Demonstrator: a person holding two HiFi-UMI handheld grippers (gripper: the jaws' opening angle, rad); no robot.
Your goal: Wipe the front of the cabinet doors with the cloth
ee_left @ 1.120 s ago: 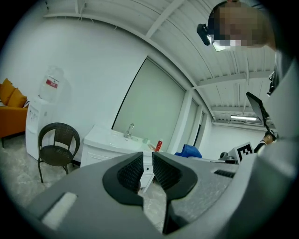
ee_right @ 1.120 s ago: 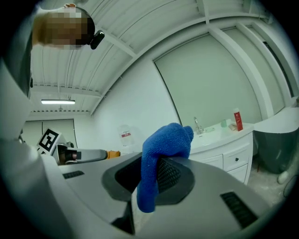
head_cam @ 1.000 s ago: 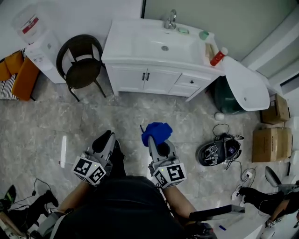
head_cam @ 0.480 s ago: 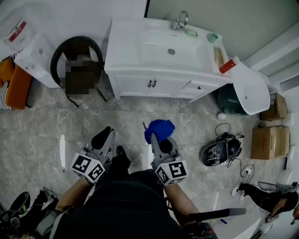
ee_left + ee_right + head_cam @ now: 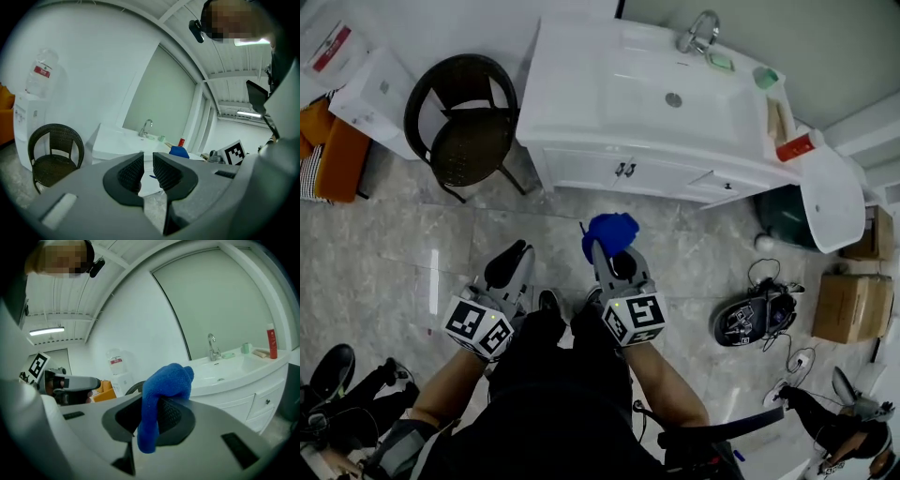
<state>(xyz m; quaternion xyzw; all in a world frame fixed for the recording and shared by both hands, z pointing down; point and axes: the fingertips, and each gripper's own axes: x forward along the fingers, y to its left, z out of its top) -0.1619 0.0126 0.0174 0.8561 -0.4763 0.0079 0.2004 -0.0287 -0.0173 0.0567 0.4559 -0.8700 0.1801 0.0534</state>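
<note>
A blue cloth [image 5: 613,232] bunches out of my right gripper [image 5: 615,255], whose jaws are shut on it; it fills the middle of the right gripper view as the blue cloth [image 5: 164,394]. The white cabinet doors [image 5: 614,172] with two small dark handles sit under the sink top [image 5: 609,94], a short way ahead of the cloth and not touched by it. The cabinet front [image 5: 248,404] shows at right in the right gripper view. My left gripper [image 5: 508,267] hangs beside the right one over the floor, its jaws [image 5: 147,171] nearly closed with nothing between them.
A dark wicker chair [image 5: 461,127] stands left of the cabinet. A water dispenser [image 5: 356,80] is at far left. A red bottle [image 5: 795,148] stands on the sink's right end. A green bin [image 5: 783,217], a helmet-like device with cables [image 5: 755,319] and cardboard boxes [image 5: 848,305] lie at right.
The view has shifted closer to the cabinet, which now sits larger and lower in the head view. Both grippers hold the same pose, the cloth still in the right one.
</note>
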